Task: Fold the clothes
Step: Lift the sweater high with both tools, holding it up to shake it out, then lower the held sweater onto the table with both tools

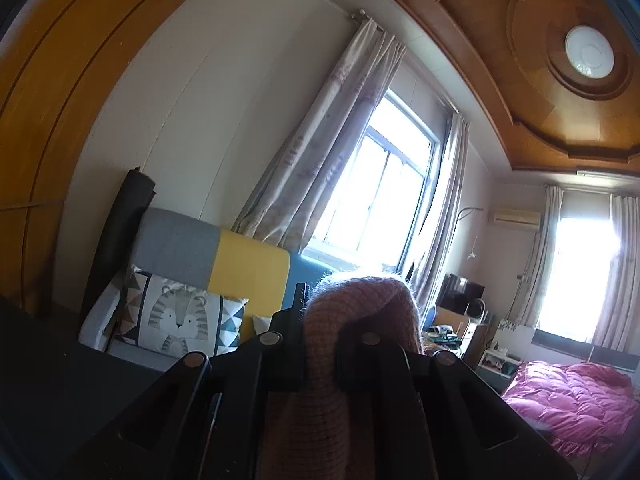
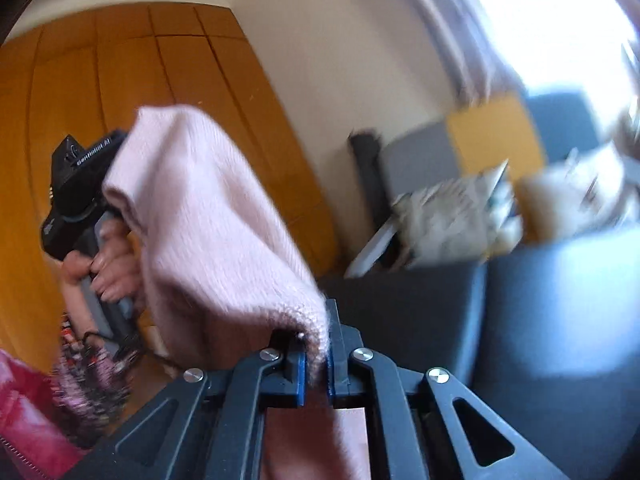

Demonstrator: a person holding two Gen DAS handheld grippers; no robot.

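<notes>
Pink knitted sweater (image 2: 208,216) is stretched between the two tongs and held up in the air, above a grey sofa (image 2: 420,312). White lettering, seemingly "Genrobot AI", though not fully legible, is printed on the black housing of the left tongs (image 2: 86,184), which are seen from the right wrist view gripped by a hand (image 2: 106,268).

Orange-brown wooden wardrobe panels (image 2: 80,92) fill the wall behind that hand. White walls, a wooden ceiling (image 1: 500,60) with a round lamp (image 1: 589,52), pale curtains (image 1: 320,152) at a bright window (image 1: 380,192), a tiger-print cushion (image 1: 180,320) against a grey, yellow and blue backrest, and a bed with a magenta quilt (image 1: 572,396) are shown in the left wrist view.

Both tongs are pointed roughly level. The left tongs (image 1: 320,344) are closed on a bunched fold of the sweater (image 1: 360,320). The right tongs (image 2: 316,364) are closed on its ribbed edge, which is pinched between the blue pads (image 2: 301,376).
</notes>
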